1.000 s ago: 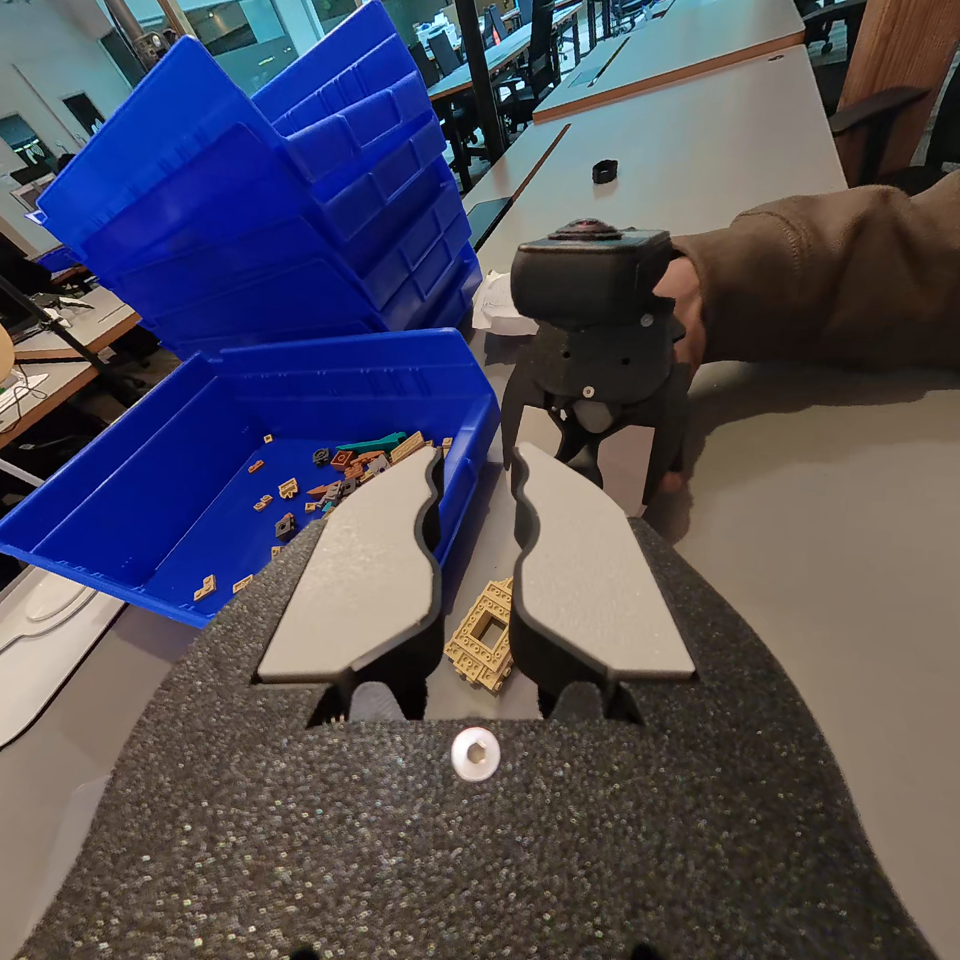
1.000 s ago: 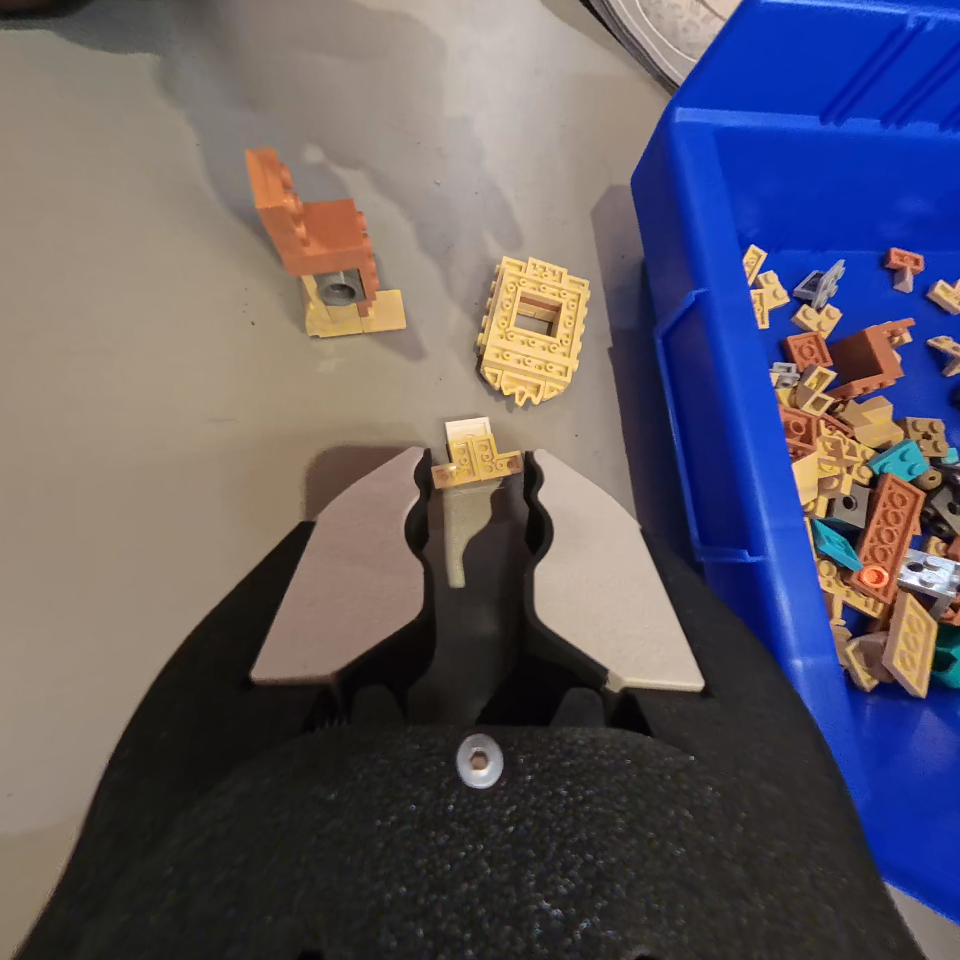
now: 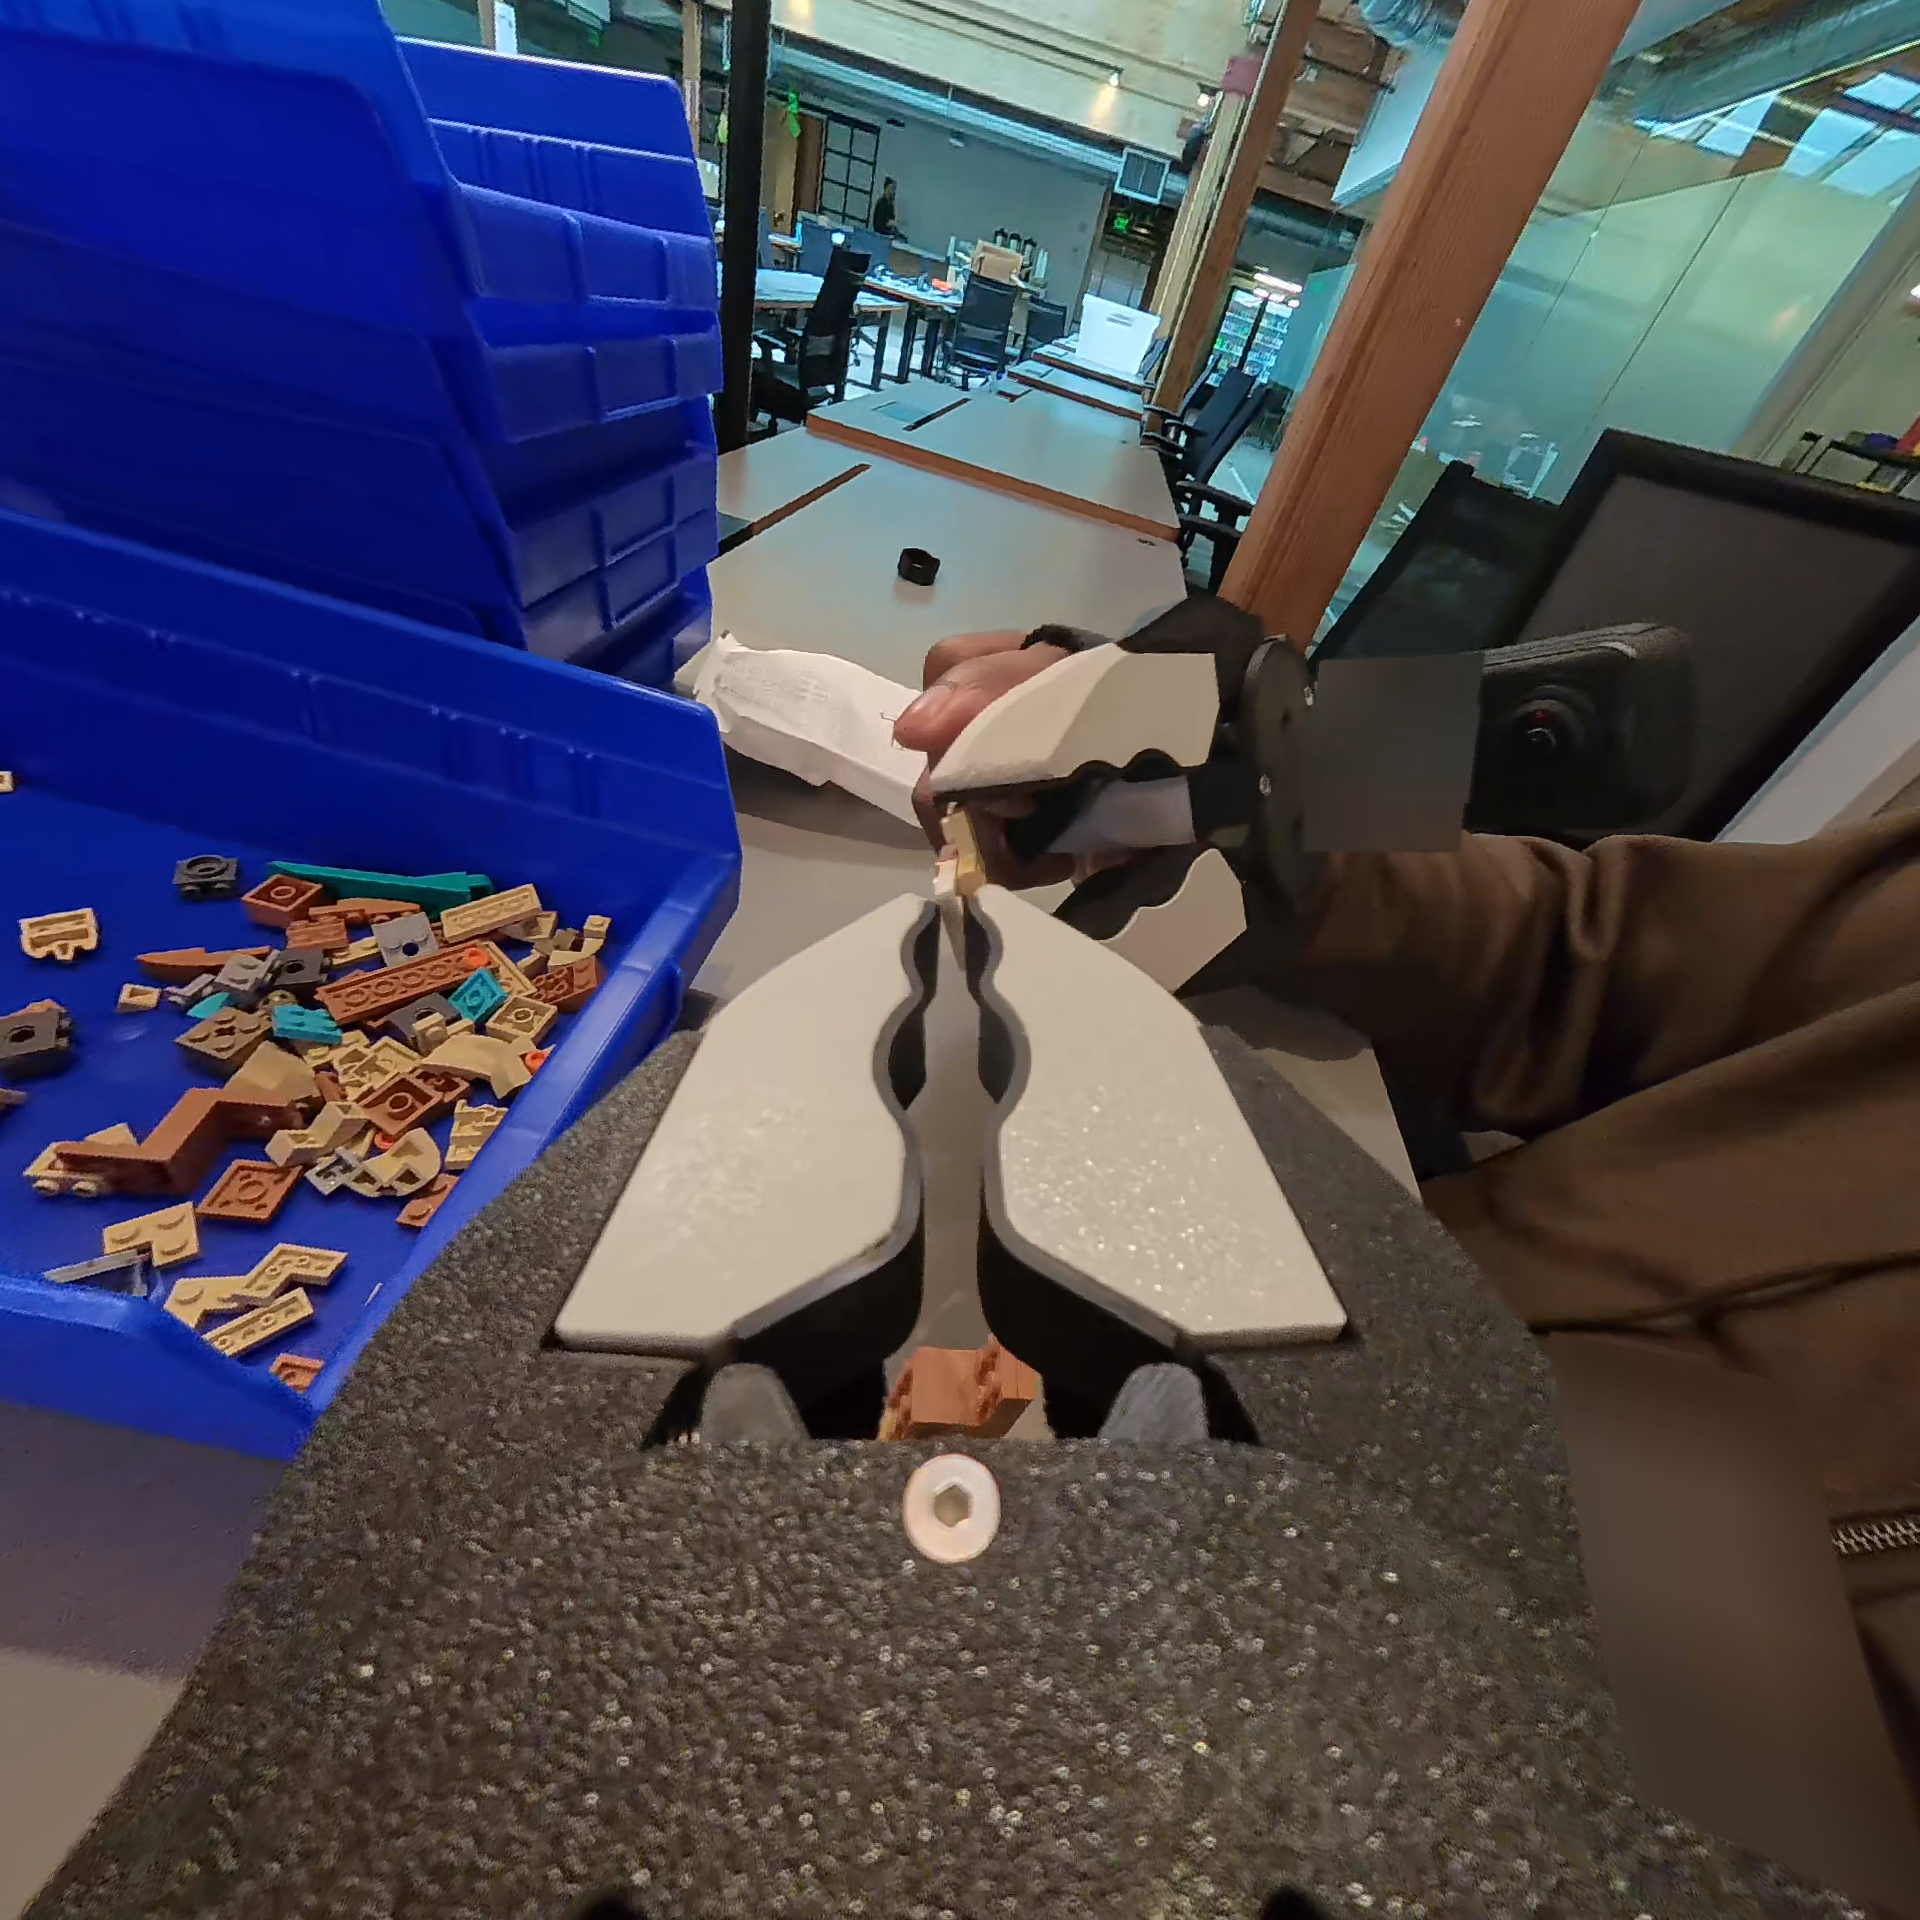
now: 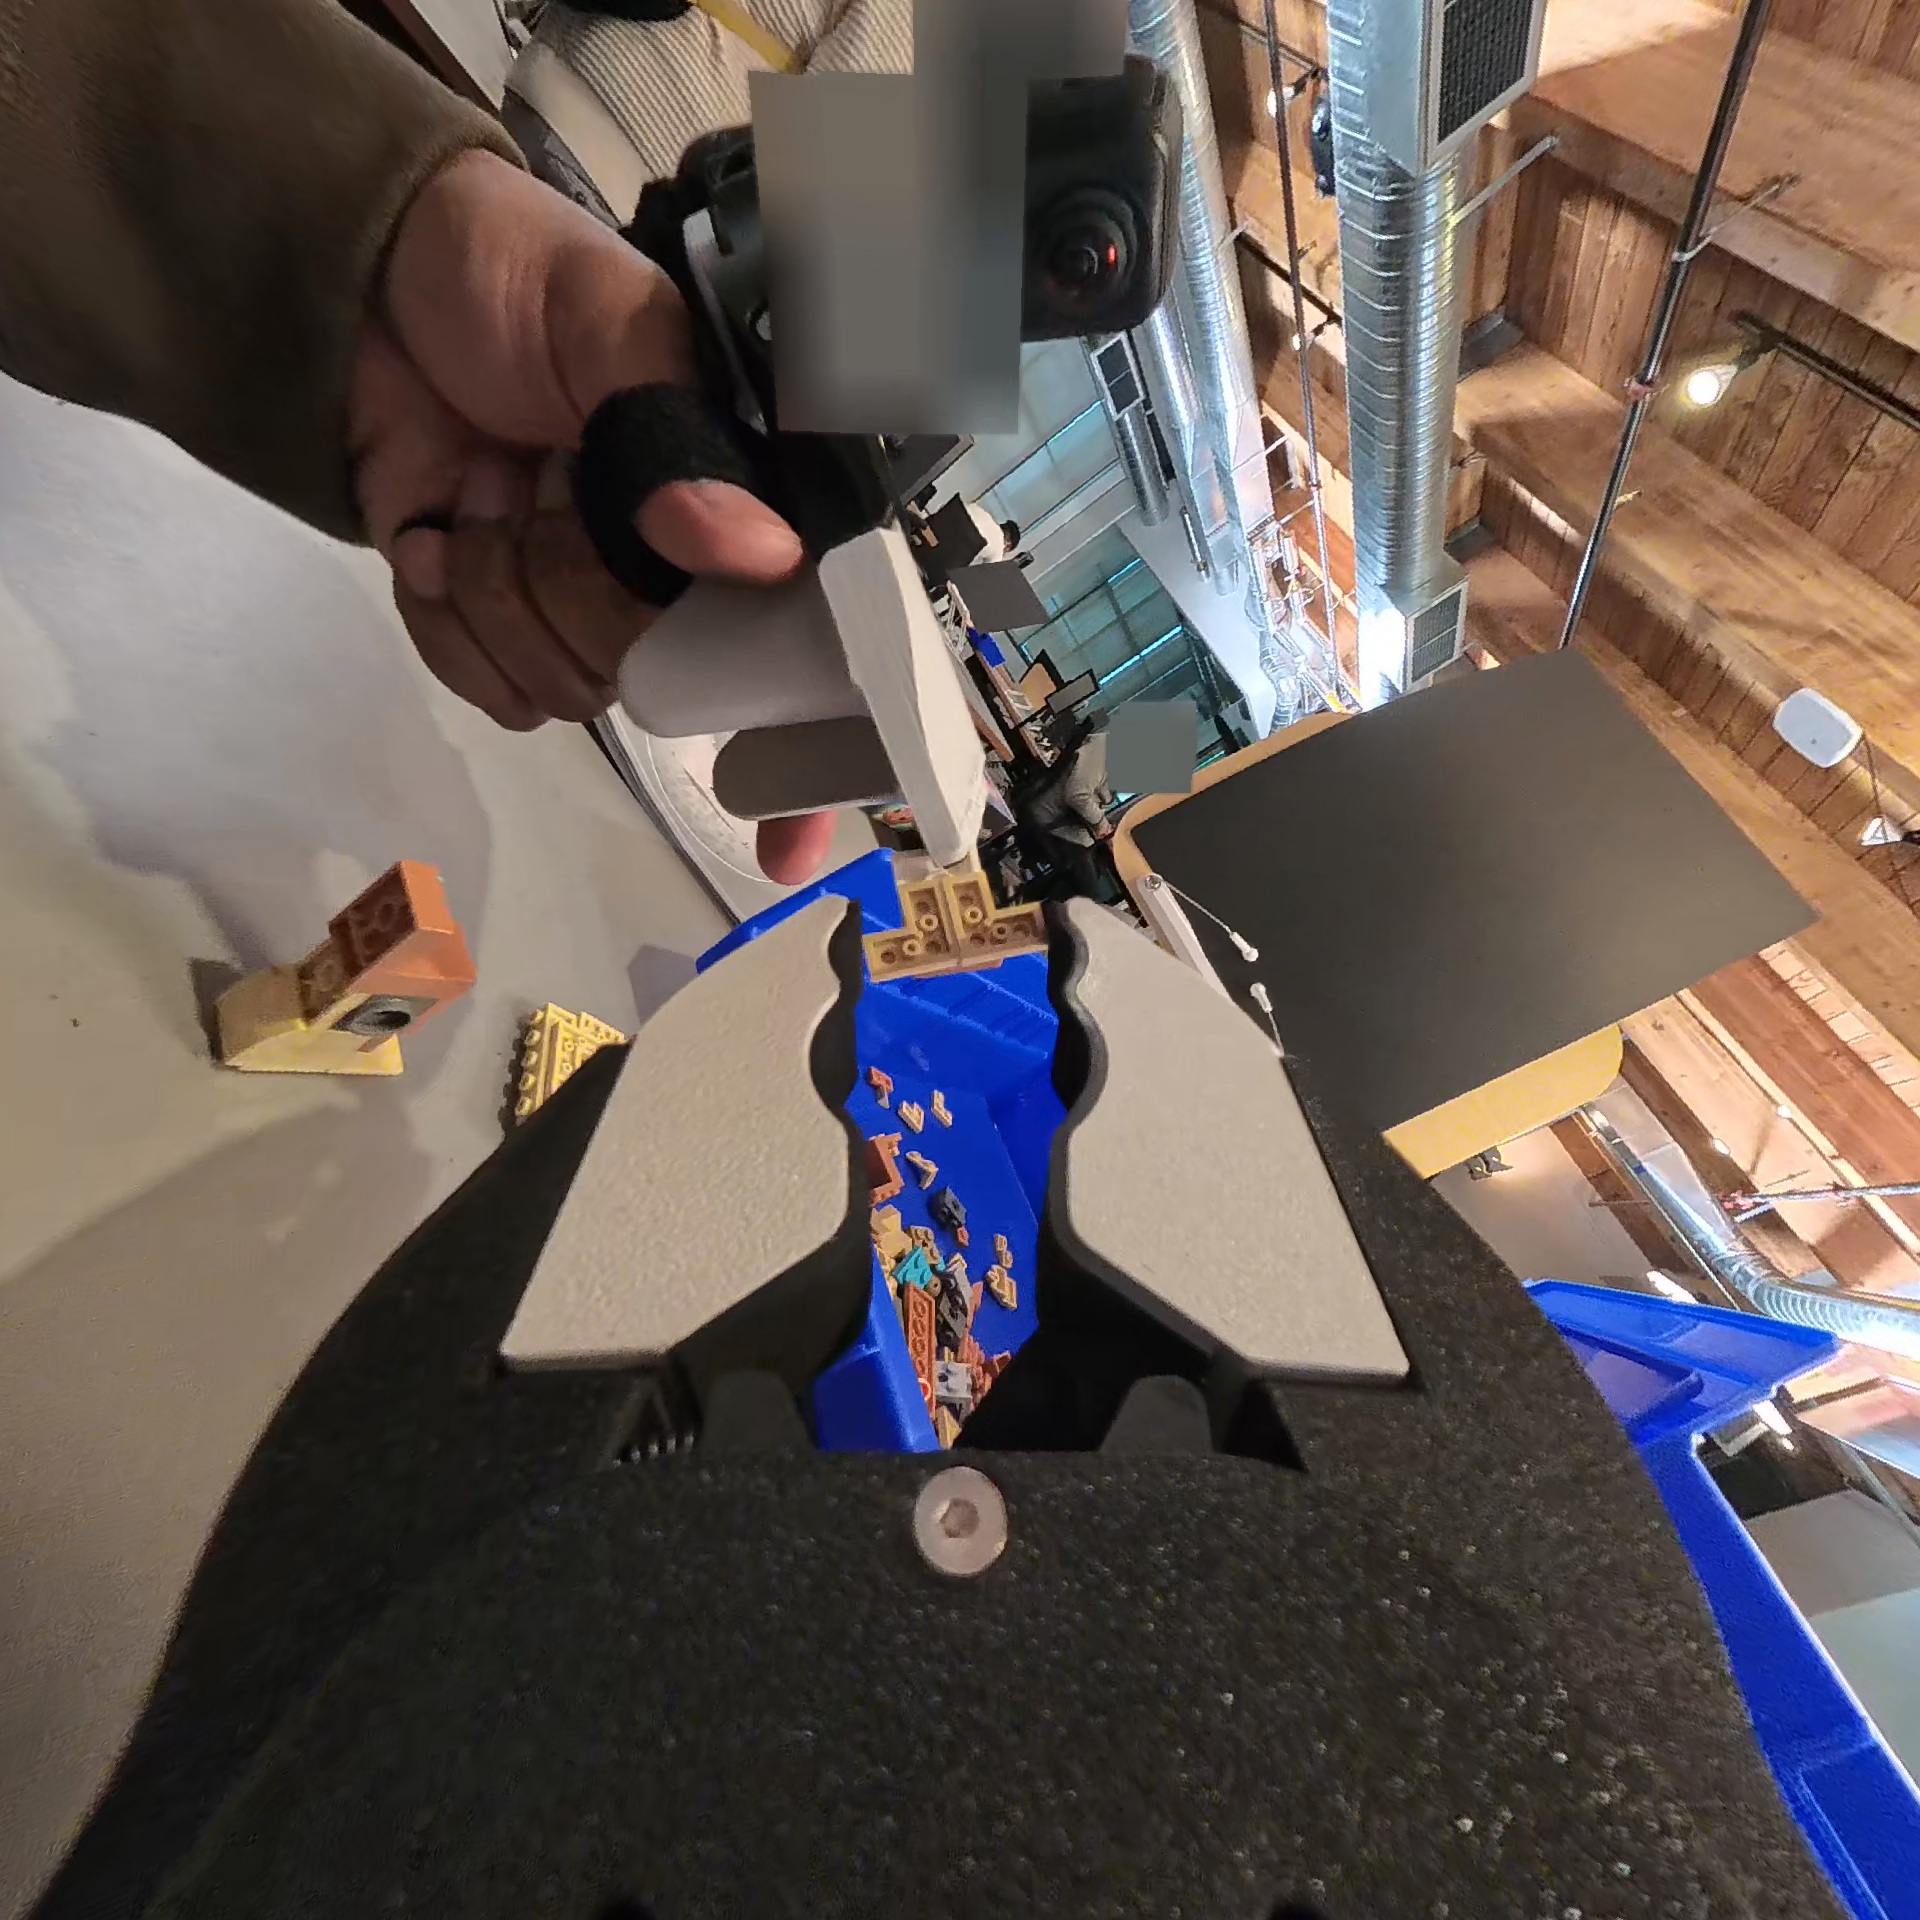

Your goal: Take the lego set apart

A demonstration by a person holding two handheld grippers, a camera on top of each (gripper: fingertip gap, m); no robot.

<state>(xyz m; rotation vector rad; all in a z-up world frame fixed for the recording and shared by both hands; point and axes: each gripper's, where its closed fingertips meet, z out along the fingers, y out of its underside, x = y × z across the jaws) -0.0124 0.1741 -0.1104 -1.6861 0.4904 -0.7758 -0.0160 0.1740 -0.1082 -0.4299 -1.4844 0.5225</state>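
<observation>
Both grippers have been lifted off the grey table [image 4: 156,831] since the earlier frame, where the right gripper [image 4: 951,940] lay low over the surface with the tan brick piece [image 4: 951,935] at its tips and the left gripper [image 3: 951,914] stood half open above the tan frame plate [image 4: 566,1049]. Now the two are brought tip to tip in the air. The tan brick piece is clamped across its width between the right gripper's pads, and the left gripper's jaws are clenched on the upper end of the same piece, where a pale part is joined to it [image 3: 954,868]. One hand [image 4: 520,416] is seen on the left gripper's handle, a brown sleeve [image 3: 1558,1039] behind the right one. Two builds are left on the table — the tan frame plate and, well apart from it, an orange-and-tan block assembly [image 4: 353,977]. One open blue bin [image 3: 468,748] stands just beside the left gripper; a loose heap of small bricks [image 3: 343,1039] is held in it, tan, brown, grey and teal, too many and too overlapped to be counted. Behind it a stack of empty blue bins [image 3: 416,364] is nested — about six rims can be made out. A white folded paper [image 3: 810,707] and one small black ring [image 3: 918,566] lie farther back.
</observation>
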